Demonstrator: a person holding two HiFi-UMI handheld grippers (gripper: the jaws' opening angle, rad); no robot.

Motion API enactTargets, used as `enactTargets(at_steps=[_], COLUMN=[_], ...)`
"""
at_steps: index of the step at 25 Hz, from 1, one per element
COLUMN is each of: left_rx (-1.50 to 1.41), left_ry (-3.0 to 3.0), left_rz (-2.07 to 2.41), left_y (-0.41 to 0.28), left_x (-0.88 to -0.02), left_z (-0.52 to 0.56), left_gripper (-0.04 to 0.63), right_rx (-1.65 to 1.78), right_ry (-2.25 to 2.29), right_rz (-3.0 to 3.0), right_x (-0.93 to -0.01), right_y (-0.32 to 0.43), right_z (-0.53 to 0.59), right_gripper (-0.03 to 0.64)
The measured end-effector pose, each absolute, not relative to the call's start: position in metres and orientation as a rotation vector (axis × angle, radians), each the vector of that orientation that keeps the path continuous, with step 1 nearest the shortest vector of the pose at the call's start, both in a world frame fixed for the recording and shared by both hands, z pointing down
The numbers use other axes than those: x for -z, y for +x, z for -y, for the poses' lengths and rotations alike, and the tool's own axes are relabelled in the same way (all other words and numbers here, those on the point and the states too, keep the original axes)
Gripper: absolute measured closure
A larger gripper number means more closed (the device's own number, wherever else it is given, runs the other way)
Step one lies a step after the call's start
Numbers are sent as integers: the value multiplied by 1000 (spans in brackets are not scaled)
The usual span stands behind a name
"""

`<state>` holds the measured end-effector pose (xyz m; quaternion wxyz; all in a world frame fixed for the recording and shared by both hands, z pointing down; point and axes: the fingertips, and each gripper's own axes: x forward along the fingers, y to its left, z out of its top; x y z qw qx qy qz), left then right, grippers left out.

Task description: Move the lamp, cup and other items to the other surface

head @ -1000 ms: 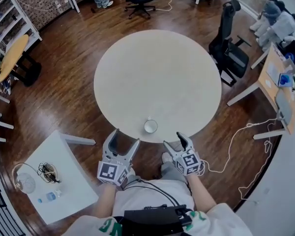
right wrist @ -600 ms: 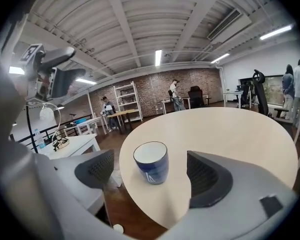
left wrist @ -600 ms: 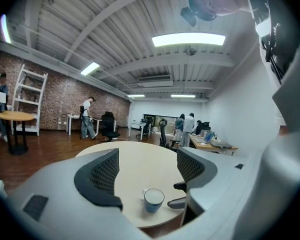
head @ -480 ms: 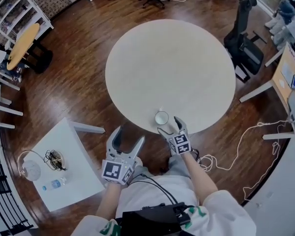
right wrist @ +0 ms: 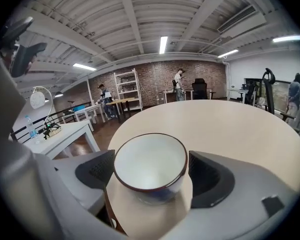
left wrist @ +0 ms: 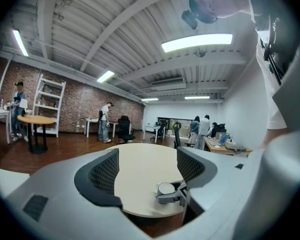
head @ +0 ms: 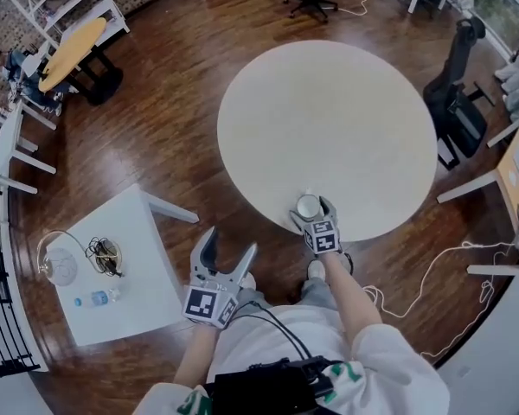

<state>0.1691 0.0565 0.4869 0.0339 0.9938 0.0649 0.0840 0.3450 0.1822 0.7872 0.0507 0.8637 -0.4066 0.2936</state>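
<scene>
Since the earlier frame my right gripper has advanced to the white, dark-rimmed ceramic cup at the round beige table's lower edge. Its jaws have just opened wide and straddle the cup untouched. I recommend centring, then closing gently. Left gripper: wide, empty.

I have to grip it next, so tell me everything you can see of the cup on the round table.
The cup is white and glossy, ceramic-looking, with a thin dark red-brown rim and a rounded, bowl-like body; no handle shows. Empty and upright, it stands near the edge of the round table closest to the person. The jaws of the right gripper have just been opening and flank it without gripping; a gap shows at the right pad.
</scene>
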Motion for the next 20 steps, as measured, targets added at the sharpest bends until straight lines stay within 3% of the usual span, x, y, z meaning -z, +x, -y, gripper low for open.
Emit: enactTargets(at_steps=[2, 12, 20], left_rx=[-253, -179, -135], left_ry=[3075, 3091, 3073], left_rz=[-180, -107, -103], left_y=[164, 146, 152], left_x=[-485, -477, -474], left_z=[-54, -42, -34], left_gripper=[241, 241, 239], right_rx=[-907, -791, -579], right_ry=[2611, 2637, 2689], right_rz=[1258, 1338, 1379], right_x=[-789, -731, -630], right_y=[346, 327, 302], right_z=[-181, -187, -200], right_gripper=[193, 196, 198])
